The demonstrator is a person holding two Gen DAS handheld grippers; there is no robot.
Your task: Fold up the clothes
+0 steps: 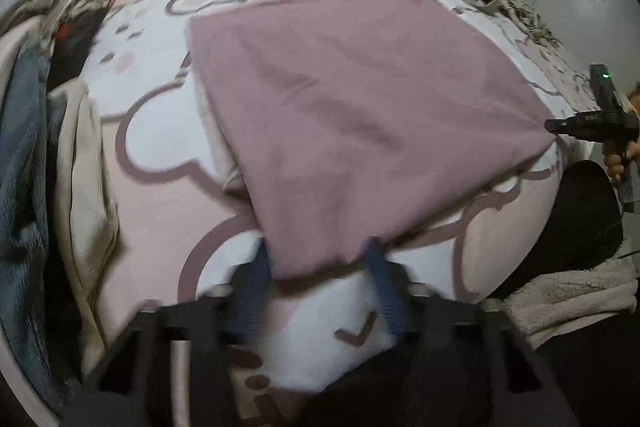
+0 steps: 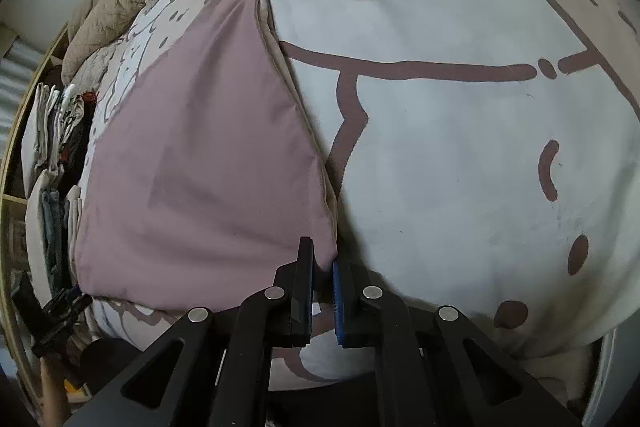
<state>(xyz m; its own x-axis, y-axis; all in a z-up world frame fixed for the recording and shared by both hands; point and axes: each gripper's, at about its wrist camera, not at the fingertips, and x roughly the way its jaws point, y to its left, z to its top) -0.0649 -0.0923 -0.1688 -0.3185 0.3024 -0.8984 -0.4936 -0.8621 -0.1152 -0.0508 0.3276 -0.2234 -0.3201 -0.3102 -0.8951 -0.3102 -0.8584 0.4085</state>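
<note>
Black linkage arms fill the bottom of the left wrist view, and the left gripper (image 1: 320, 267) has its blue fingers (image 1: 256, 279) standing apart on either side of the near corner of the pink garment (image 1: 360, 115). It's blurry there, but the fingers don't look pressed onto the cloth, so I'd call it spread around the corner rather than pinching it. The garment lies flat and mostly smooth on the cartoon-print bedspread (image 1: 160, 131), roughly a big rectangle with a paler layer peeking out along its left edge. Off at the right edge you can see the right gripper (image 1: 554, 126) nipping the other near corner, with a hand (image 1: 618, 159) on its handle, and a heap of other clothes (image 1: 24, 147) sits along the left side of the bed. Switching to the right wrist view, the right gripper (image 2: 323, 259) has its jaws drawn nearly together on that corner of the garment, and the cloth looks caught between the pads, so that side seems good. If it were me, I'd make sure the left one bites both layers at the corner before lifting anything, otherwise the pale underside will slide out. Then I'd raise both corners evenly, keep the near edge taut between the grippers, and carry it toward the far edge so the fold lands square.
</note>
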